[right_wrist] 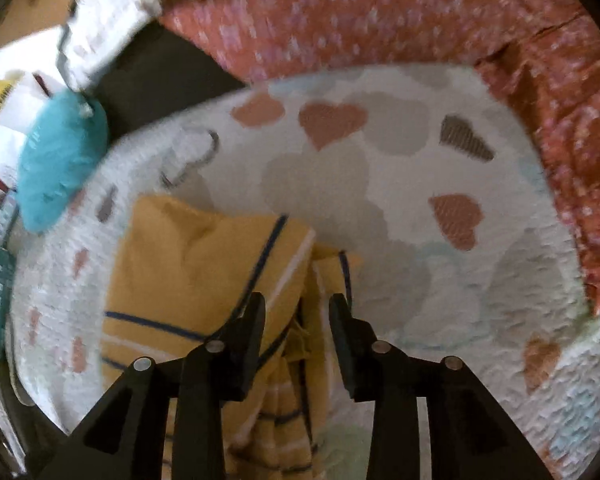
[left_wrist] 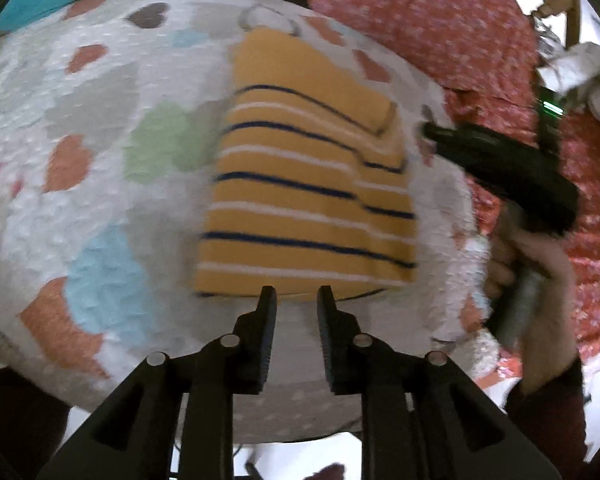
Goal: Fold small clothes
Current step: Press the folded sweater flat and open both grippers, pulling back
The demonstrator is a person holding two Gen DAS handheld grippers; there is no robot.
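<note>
- The yellow striped top [left_wrist: 308,184] lies folded into a narrow rectangle on the heart-print quilt [left_wrist: 100,140], roughly at its middle, with one side already turned in over the body.
- The left gripper [left_wrist: 296,300] sits at the near hem of the garment — jaws apart, nothing between them, tips just at the fabric edge.
- The right gripper [right_wrist: 296,308] hovers over the folded-in side; its jaws are apart too, with cloth below the gap but not pinched as far as the right wrist view shows. In the left wrist view the same tool [left_wrist: 500,168] is beside the top's right edge, held by the person's hand [left_wrist: 532,264].
- Judged step: a lengthwise fold looks done, and a crosswise fold, hem toward neck, probably remains.
- Risk: the quilt is soft and bumpy, so a low pinch at the hem could catch the quilt along with the garment and drag both.
- Risk: grabbing only the top layer would peel the turned-in side open and undo the fold.
- Risk: both views are blurred by motion — a fast close could miss the thin edge altogether.
- A red patterned fabric [right_wrist: 380,20] and a teal cushion [right_wrist: 60,152] lie beyond the quilt, well apart from the work.
</note>
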